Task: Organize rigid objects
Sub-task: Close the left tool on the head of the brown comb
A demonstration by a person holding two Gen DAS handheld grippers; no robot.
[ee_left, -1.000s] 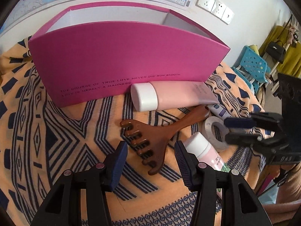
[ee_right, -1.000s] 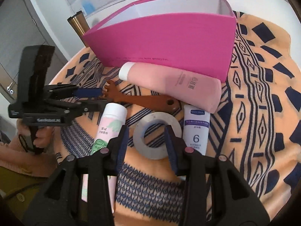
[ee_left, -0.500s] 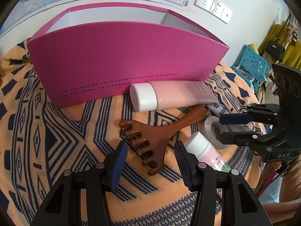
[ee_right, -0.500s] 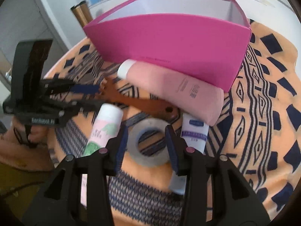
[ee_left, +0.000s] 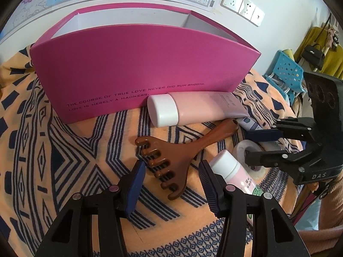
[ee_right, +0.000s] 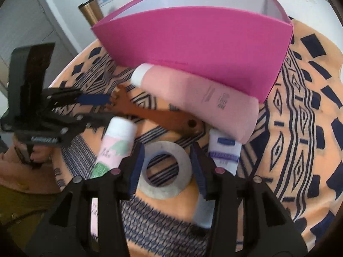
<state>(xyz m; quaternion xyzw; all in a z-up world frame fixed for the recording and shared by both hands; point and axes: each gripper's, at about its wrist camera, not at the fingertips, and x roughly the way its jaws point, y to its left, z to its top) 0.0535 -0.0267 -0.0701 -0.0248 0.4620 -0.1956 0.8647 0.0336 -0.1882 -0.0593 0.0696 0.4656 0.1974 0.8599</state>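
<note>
- tape roll (ee_right: 164,169): grey ring lying flat on the patterned cloth (ee_right: 300,111), in front of the pink box (ee_right: 199,45); not yet in the box.
- right gripper (ee_right: 166,167): fingers spread, one on each side of the roll, nothing clamped; contact with the rim cannot be told, as this view is blurred.
- wooden massage rake (ee_left: 171,154): flat on the cloth, toothed head toward the left gripper (ee_left: 171,182), handle end reaching up near the large pink tube (ee_left: 199,109).
- left gripper: parted, empty, straddling the rake head without gripping it.
- neighbours: green-and-pink bottle (ee_right: 116,147) just beside the roll on one side, small white-and-blue tube (ee_right: 223,152) on the other; the rake handle lies just behind it.
- risk, judged: the roll sits tight among these items, so a closing finger may nudge the bottle or small tube, or the thin flat ring may slip out from between the pads.
- risk, judged: both tools work close together and could collide.
</note>
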